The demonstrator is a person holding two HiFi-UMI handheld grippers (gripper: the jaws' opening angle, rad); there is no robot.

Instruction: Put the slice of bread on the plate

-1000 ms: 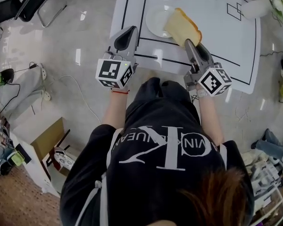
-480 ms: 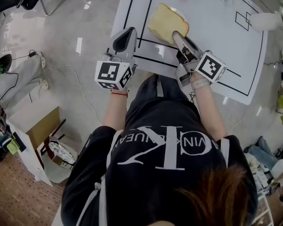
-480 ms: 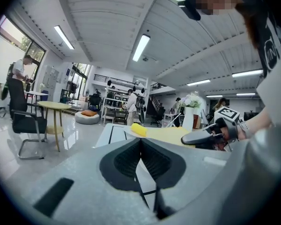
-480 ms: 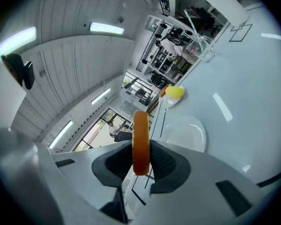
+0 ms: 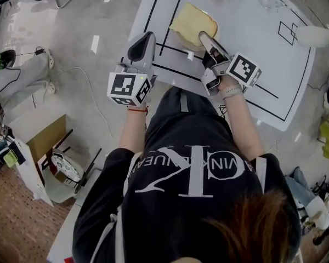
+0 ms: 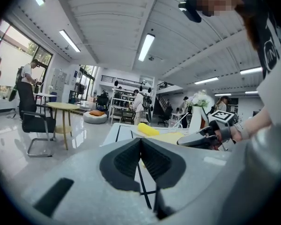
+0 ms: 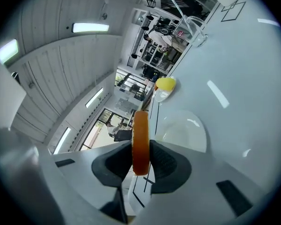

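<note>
Right hand-held gripper [image 5: 204, 37] pinches the slice of bread [image 5: 192, 23] above the plate [image 7: 185, 132].

In the right gripper view the dark ribbed pads are closed narrowly on the slice's rounded orange-brown crust, seen edge-on. From the head view its pale, squarish face lies over the round, glossy white plate on the smooth white desk [image 5: 247, 37], which is marked with thin black lines; whether bread and plate touch is hard to say. The left hand-held gripper [image 5: 144, 41] hangs at the desk's near edge, its grey textured jaws together and empty. Both carry cubes with black-and-white square markers. A large white "CK" shows on the person's black shirt [image 5: 192, 174].
</note>
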